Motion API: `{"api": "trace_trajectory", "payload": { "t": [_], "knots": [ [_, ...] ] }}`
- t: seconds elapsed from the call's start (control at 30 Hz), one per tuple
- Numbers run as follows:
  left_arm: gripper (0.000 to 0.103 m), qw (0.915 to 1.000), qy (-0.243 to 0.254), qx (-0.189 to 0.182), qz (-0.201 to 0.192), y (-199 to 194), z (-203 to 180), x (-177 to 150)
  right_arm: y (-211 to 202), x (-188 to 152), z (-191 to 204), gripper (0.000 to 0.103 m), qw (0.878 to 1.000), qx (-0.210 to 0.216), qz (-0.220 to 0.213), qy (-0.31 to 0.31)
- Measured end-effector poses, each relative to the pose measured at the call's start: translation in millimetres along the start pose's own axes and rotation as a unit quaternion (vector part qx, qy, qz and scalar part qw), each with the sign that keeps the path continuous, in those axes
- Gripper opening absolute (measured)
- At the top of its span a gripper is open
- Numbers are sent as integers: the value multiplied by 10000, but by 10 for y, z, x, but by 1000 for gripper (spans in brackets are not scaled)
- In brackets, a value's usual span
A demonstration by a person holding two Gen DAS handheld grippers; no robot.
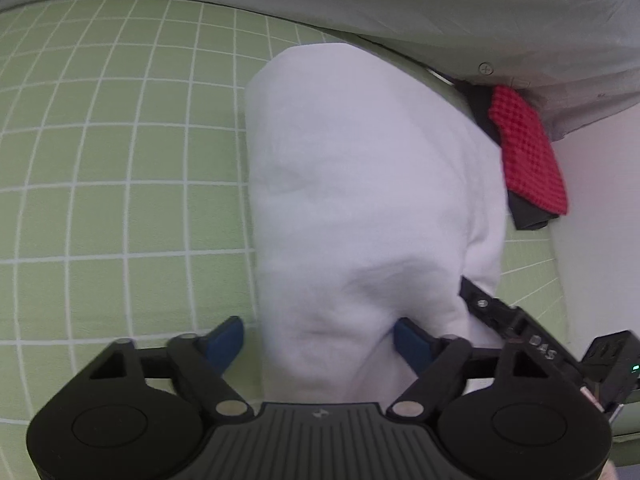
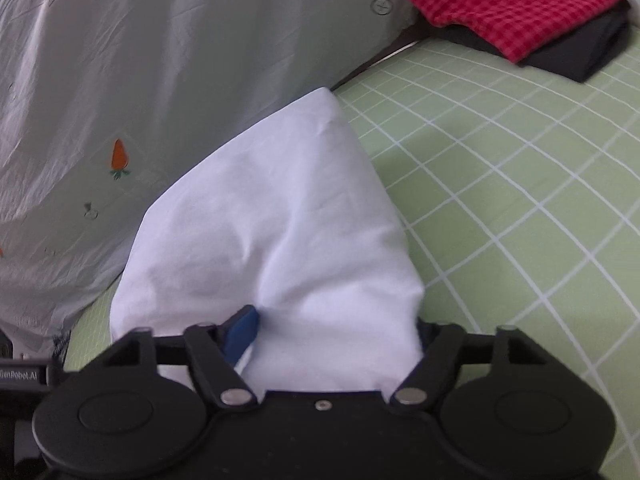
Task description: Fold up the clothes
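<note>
- Two tools are working one white garment [image 1: 360, 200] here, and it is lying on the green checked bed sheet [image 1: 120, 160], its near end bunched up between the fingers.
- Left tool [image 1: 319, 342] is sitting with its blue pads [image 1: 226, 340] spread wide; the white cloth is running between them, touching the right pad but standing off from the left one, so no pinch is showing.
- Right tool [image 2: 338, 330] is straddling the cloth too: its left blue pad [image 2: 242, 332] is pressing into a fold, while the other pad is hidden under the fabric, so whether it is gripping cannot be told.
- Long axis is running straight away from the left tool, the far rounded end pointing toward the pale grey bedding [image 1: 440, 8] at the head.
- Right wrist view is showing the same piece tapering to a peak against that bedding.
- Only the right wrist view is giving us the little orange carrot print [image 2: 119, 155] on the grey fabric, plus the full stack: a red checked fold [image 2: 516, 4] resting on a dark one [image 2: 576, 56].
- Left wrist view is catching that stack just beside the garment's right edge, and also part of the other tool at lower right.
</note>
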State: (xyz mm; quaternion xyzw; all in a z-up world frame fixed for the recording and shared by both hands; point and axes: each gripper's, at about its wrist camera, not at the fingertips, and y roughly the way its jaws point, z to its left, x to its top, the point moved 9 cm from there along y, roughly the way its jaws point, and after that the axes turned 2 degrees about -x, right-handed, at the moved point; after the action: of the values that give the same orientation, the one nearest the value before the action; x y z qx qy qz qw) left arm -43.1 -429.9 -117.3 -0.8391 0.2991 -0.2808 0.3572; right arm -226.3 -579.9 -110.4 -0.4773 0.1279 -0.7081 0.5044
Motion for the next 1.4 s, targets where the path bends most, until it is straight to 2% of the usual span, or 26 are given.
{"api": "trace_trajectory", "payload": {
  "t": [0.07, 0.17, 0.3, 0.47, 0.63, 0.7, 0.8, 0.87, 0.93, 1.0, 1.1, 1.13, 1.27, 1.4],
  "knots": [
    [53, 9998, 152, 0, -118, -24, -59, -29, -88, -25, 8, 43, 9998, -35, -121, 158],
    [44, 9995, 210, 37, -234, -85, -113, -45, -220, -64, 17, 33, 9987, -87, -303, 394],
    [40, 9992, 309, 52, -264, -173, -173, -127, -432, -130, 65, 30, 9980, -129, -408, 456],
    [38, 9990, 397, -12, -223, -270, -268, -415, -806, -259, -43, 28, 9955, -13, -600, 738],
    [38, 9984, 541, -158, -82, -194, -516, -711, -1271, -254, -300, 27, 9927, -7, -866, 845],
    [35, 9980, 563, -253, -94, -147, -635, -829, -1458, -251, -404, 20, 9913, -5, -973, 887],
    [33, 9972, 685, -229, -216, -73, -869, -949, -1735, -247, -558, 18, 9892, -9, -1126, 936],
    [34, 9973, 680, -123, -235, -19, -963, -964, -1777, -191, -629, 17, 9927, -276, -1056, 506],
    [34, 9984, 529, 17, -208, 57, -986, -964, -1705, -141, -823, 18, 9945, -366, -854, 480],
    [34, 9988, 387, 207, -212, 115, -982, -953, -1580, -133, -1069, 20, 9966, -367, -477, 557],
    [40, 9975, 407, 506, -292, 117, -1022, -952, -1477, -131, -1329, 46, 9981, -459, -100, 398],
    [42, 9964, 482, 621, -313, 115, -1028, -957, -1454, -131, -1379, 59, 9982, -490, -24, 343],
    [59, 9933, 570, 907, -432, 71, -971, -977, -1344, -207, -1435, 75, 9989, -334, 285, 142],
    [75, 9957, 409, 689, -467, 33, -857, -978, -1312, -355, -1379, 84, 9991, -89, 307, 284]
  ]
}}
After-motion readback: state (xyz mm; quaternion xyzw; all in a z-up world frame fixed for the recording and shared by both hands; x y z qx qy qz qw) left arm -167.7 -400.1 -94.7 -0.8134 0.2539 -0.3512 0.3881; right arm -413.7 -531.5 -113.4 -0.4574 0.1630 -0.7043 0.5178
